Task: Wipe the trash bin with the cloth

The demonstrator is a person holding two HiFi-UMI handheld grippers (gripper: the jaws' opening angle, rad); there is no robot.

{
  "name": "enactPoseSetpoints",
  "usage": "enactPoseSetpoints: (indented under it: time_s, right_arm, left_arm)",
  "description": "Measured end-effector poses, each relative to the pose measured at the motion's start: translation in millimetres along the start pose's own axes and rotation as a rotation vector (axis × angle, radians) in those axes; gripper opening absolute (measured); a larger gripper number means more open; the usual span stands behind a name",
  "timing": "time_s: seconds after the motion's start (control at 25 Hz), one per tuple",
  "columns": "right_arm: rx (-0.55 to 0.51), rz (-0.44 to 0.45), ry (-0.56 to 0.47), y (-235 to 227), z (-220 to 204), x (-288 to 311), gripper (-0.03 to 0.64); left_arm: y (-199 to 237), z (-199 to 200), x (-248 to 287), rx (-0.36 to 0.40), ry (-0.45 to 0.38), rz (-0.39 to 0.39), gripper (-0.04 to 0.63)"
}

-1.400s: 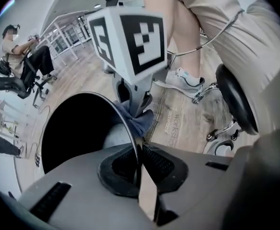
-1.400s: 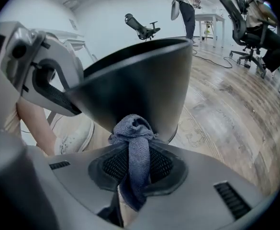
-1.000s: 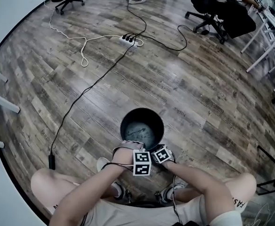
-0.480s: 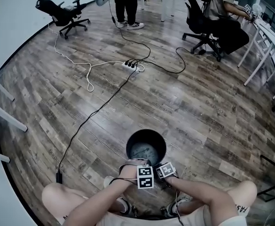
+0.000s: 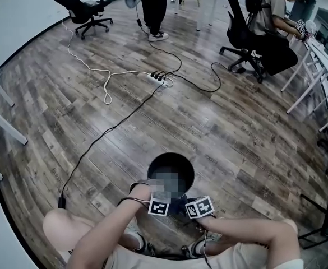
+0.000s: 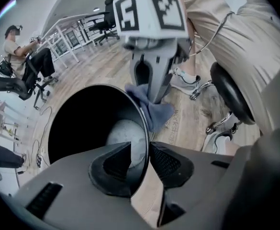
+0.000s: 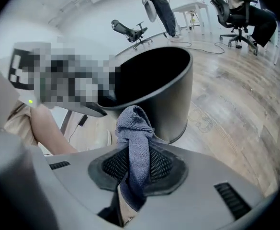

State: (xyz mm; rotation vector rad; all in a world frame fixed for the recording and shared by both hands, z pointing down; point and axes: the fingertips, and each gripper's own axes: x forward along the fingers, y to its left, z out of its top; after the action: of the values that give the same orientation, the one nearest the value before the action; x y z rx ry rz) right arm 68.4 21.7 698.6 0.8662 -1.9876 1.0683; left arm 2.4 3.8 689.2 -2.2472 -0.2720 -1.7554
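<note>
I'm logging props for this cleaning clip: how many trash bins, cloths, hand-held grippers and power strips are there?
trash bin: 1
cloth: 1
hand-held grippers: 2 (left hand-held gripper, whose jaws have just been opening, astride the bin's rim; right hand-held gripper, shut on the cloth)
power strip: 1
Total: 5

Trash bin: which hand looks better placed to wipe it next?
Probably right: the right tongs grip the cloth beside the trash bin; the left tongs, just opened, only straddle its rim.
</note>
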Motion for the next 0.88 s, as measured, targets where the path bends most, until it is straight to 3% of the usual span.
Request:
enactPoseSetpoints:
  time_s: [0.16,0.36,0.52,0.72,0.88]
  right_arm:
    - [-0.02,0.011,-0.043,15.4,18.9,-33.1,0.081]
    - [0.008,0.022,-0.054,8.8,35.1,-22.9,0.082]
    - [-0.022,-0.018,-0.036,-14.6,25.5,1.7,0.081]
    - [-0.14,-0.082,0.0,-40.3,5.9,44.0,0.081]
    - [-0.16,-0.123,0.02,-58.6,-15.1,82.1,0.082]
  left_arm:
    - [1.2,-4.4,9.2,0.064,0.035,0.026,0.127]
    - [-7.6,-6.8,9.3,0.118,0.065,0.001,0.075]
    - [-12.7,8.3,9.3,0.091,0.025,-0.019,0.032]
    - [-12.2,14.9,9.3,0.039,0.015,-0.033,0.031]
    - [-13.1,15.5,10.3,0.034,0.015,-0.032,0.031]
